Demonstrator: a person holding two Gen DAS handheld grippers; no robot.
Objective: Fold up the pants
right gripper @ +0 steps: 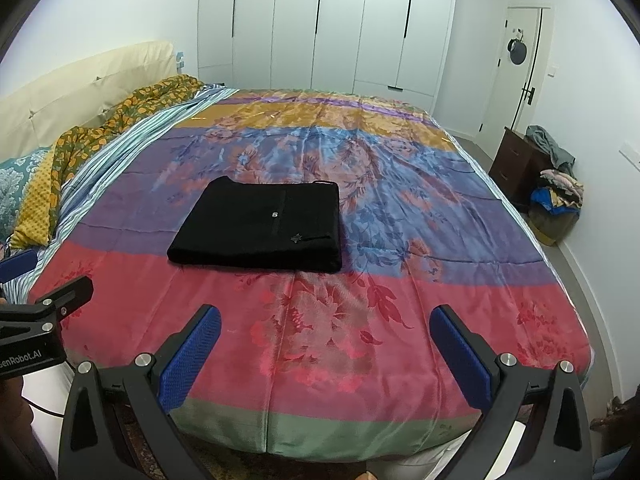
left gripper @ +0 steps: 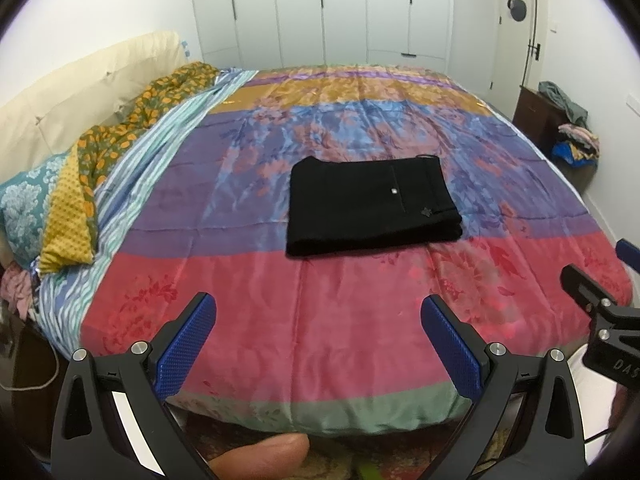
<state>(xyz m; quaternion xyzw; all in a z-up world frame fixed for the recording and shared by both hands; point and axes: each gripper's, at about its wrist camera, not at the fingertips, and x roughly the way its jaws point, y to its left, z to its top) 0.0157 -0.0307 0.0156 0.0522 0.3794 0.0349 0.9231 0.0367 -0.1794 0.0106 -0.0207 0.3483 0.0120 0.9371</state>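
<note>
Black pants (left gripper: 370, 208) (right gripper: 264, 226) lie folded into a flat rectangle on the middle of the colourful bedspread (left gripper: 320, 320) (right gripper: 360, 320), a small button showing on the top layer. My left gripper (left gripper: 318, 316) hovers open over the near red band of the bed, well short of the pants, nothing between its blue pads. My right gripper (right gripper: 325, 326) is open too, over the same near edge, also empty. Each gripper shows at the side of the other's view: the right one (left gripper: 592, 280) and the left one (right gripper: 44, 292).
Pillows and a crumpled orange-green cloth (left gripper: 120, 128) lie along the headboard on the left. White wardrobes (right gripper: 320, 28) stand behind the bed. A dark nightstand with a clothes pile (right gripper: 548, 176) is at the right, by the door. A thumb (left gripper: 260, 456) shows at the bottom.
</note>
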